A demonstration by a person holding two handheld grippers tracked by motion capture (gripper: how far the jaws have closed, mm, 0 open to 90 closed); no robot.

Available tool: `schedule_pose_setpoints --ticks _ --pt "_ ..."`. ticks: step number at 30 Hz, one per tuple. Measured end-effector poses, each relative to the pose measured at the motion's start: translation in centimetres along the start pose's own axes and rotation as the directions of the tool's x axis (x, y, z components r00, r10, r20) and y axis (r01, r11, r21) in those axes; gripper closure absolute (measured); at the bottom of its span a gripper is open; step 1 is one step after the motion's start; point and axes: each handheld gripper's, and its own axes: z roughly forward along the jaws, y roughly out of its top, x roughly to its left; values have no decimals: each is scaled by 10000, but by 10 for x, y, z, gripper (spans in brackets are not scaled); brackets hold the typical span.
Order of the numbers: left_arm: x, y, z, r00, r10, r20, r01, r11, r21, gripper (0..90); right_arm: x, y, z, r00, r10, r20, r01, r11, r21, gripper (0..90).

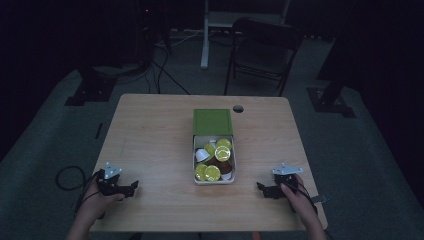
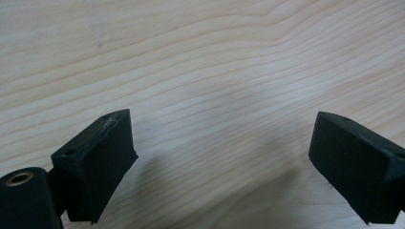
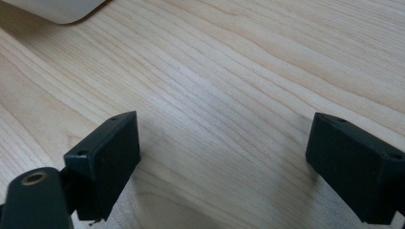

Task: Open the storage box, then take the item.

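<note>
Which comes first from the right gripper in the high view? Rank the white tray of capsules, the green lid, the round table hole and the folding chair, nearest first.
From the right gripper, at the table's near right edge:
1. white tray of capsules, table centre, to its left.
2. green lid, just behind the tray.
3. round table hole, by the far edge.
4. folding chair, on the floor beyond the table.

Right gripper jaws apart, bare table (wood grain)

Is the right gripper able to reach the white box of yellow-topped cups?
Probably yes: the right gripper is open and empty, with only bare wooden table between it and the white box.
</note>
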Motion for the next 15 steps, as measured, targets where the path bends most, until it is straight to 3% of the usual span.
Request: schedule_pose_setpoints --ticks 15 --pt "-32 19 -10 9920 966 813 -946 9951 -273 86 0 0 0 10000 19 18 -19 10000 2 108"
